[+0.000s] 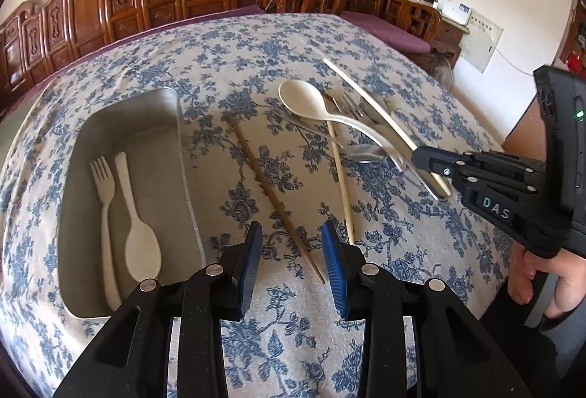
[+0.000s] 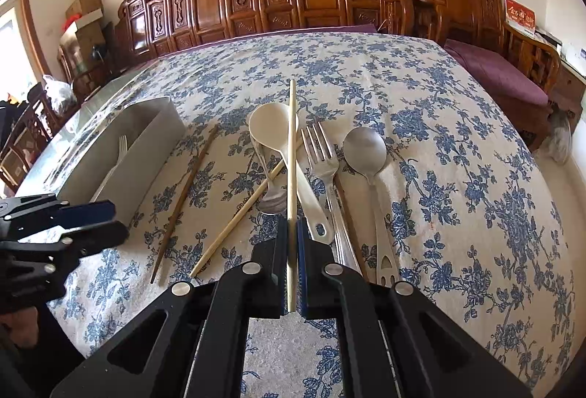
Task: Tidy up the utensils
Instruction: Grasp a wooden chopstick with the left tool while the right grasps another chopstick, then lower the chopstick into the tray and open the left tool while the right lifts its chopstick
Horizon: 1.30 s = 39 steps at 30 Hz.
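Right tool point(image 2: 292, 251) clamped on a pale chopstick point(image 2: 292, 156) above the utensil pile.
Left tool point(image 1: 291, 244) hangs apart, empty, over a dark chopstick point(image 1: 271, 193) beside the grey tray point(image 1: 164, 112) on the surface point(image 1: 403, 233).

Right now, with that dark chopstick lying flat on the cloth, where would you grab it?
Grip the dark chopstick around its middle, coming straight down from above with the fingers either side of its thin shaft. It lies alone on the tablecloth, clear of the tray and the utensil pile, so nothing crowds that stretch.
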Each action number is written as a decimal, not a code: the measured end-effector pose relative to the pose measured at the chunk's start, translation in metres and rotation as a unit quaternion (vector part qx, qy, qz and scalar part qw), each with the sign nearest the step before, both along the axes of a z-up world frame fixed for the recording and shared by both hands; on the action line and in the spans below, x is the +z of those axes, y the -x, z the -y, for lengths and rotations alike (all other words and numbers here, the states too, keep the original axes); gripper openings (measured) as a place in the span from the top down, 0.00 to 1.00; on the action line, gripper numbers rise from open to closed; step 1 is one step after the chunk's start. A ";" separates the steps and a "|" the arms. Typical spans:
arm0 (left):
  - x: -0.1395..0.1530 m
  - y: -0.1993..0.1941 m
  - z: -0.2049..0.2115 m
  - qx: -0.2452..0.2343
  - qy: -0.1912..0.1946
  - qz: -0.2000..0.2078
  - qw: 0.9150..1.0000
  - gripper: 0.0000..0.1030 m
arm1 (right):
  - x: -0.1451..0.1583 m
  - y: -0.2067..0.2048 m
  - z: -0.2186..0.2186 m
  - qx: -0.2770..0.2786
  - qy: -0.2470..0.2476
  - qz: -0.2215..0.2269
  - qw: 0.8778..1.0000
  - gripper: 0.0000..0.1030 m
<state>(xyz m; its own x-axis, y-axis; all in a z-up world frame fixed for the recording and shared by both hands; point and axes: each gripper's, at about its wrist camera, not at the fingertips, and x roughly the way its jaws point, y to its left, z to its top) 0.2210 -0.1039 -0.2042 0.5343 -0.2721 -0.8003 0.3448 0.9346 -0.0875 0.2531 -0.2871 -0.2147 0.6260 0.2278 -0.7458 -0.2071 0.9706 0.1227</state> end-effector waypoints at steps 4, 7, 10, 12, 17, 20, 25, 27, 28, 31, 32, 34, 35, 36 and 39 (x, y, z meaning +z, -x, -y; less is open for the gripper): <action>-0.013 -0.002 0.010 0.002 -0.015 -0.012 1.000 0.69 | 0.001 0.001 0.001 0.001 -0.007 0.001 1.000 0.94; -0.022 -0.004 0.017 0.002 -0.031 -0.017 0.999 0.72 | 0.001 0.001 0.000 0.002 -0.010 0.002 1.000 0.94; -0.031 -0.007 0.021 0.007 -0.045 -0.025 0.999 0.76 | 0.001 0.001 -0.001 0.003 -0.011 0.003 1.000 0.94; -0.037 -0.009 0.020 0.010 -0.048 -0.033 0.998 0.79 | 0.002 0.000 -0.002 0.005 -0.013 0.003 1.000 0.94; -0.036 -0.006 0.018 0.013 -0.059 -0.029 0.998 0.93 | 0.002 0.000 -0.006 0.010 -0.011 0.005 1.000 0.94; -0.035 -0.004 0.013 0.018 -0.060 -0.032 0.998 0.96 | 0.001 0.000 -0.008 0.013 -0.010 0.005 1.000 0.94; -0.022 0.006 -0.001 0.024 -0.057 -0.016 0.998 0.97 | 0.003 0.002 -0.010 0.016 -0.013 0.007 1.000 0.94; -0.014 0.010 -0.007 0.028 -0.051 -0.009 0.998 0.97 | 0.003 0.003 -0.011 0.016 -0.013 0.008 1.000 0.94; -0.010 0.012 -0.010 0.030 -0.048 -0.006 0.998 0.97 | 0.003 0.003 -0.012 0.017 -0.013 0.008 1.000 0.94; 0.003 0.018 -0.021 0.039 -0.032 0.002 0.999 0.97 | 0.005 0.005 -0.013 0.017 -0.015 0.010 1.000 0.94; 0.008 0.020 -0.023 0.041 -0.029 0.007 0.999 0.97 | 0.005 0.005 -0.013 0.018 -0.016 0.011 1.000 0.94; 0.017 0.023 -0.027 0.044 -0.025 0.016 0.999 0.97 | 0.006 0.006 -0.014 0.019 -0.017 0.012 1.000 0.94; 0.020 0.025 -0.029 0.044 -0.024 0.020 0.999 0.97 | 0.007 0.006 -0.015 0.021 -0.016 0.013 1.000 0.94; 0.025 0.026 -0.030 0.045 -0.022 0.025 0.998 0.97 | 0.007 0.007 -0.017 0.022 -0.016 0.013 1.000 0.94; 0.036 0.030 -0.033 0.046 -0.021 0.038 0.998 0.97 | 0.008 0.008 -0.018 0.025 -0.017 0.015 0.999 0.94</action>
<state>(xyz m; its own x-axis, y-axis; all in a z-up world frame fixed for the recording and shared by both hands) 0.1910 -0.0705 -0.1681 0.6144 -0.1866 -0.7666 0.2618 0.9648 -0.0250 0.2451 -0.2687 -0.2067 0.6347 0.2840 -0.7187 -0.2588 0.9544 0.1486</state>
